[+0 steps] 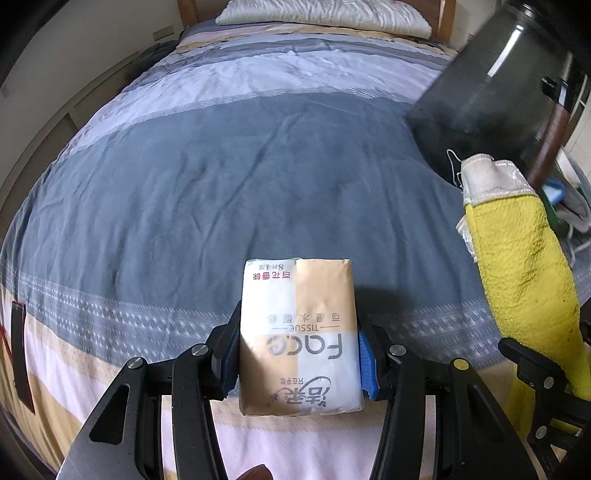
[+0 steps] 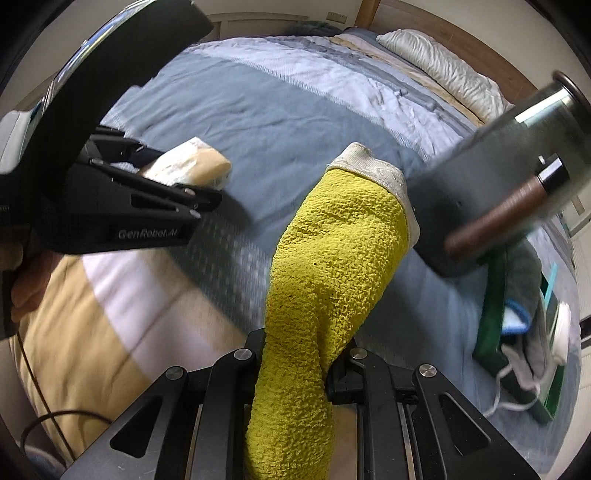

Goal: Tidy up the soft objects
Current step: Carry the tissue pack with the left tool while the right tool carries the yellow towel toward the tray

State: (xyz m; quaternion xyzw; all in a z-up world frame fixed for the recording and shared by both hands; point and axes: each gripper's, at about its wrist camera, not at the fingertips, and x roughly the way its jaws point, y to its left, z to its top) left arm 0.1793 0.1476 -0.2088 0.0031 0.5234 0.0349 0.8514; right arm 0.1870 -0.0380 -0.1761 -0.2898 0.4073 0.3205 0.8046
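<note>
A bed (image 1: 221, 177) fills both views, covered by a striped quilt (image 2: 258, 103) in grey-blue, pale and tan bands, with a white pillow (image 1: 325, 14) at its head. A dark cylindrical container (image 1: 491, 96) with a brown handle looms at the right of each picture; it is too blurred to tell exactly what it is. Beyond it, at the bed's edge, lies a heap of green, grey and blue items (image 2: 524, 325).

The right gripper (image 2: 297, 365) is clamped on a yellow sock (image 2: 332, 258) with a white cuff. The sock's lower part is pinched between the fingers and its cuffed end sticks up and forward past the tips, above the quilt.

The left gripper (image 1: 299, 354) grasps a tissue pack (image 1: 299, 332), tan and white with printed lettering. The blue pads (image 1: 367, 362) press on its two long sides near the rear half, so most of the pack juts forward beyond the fingertips, held clear above the quilt's tan and white stripes.
</note>
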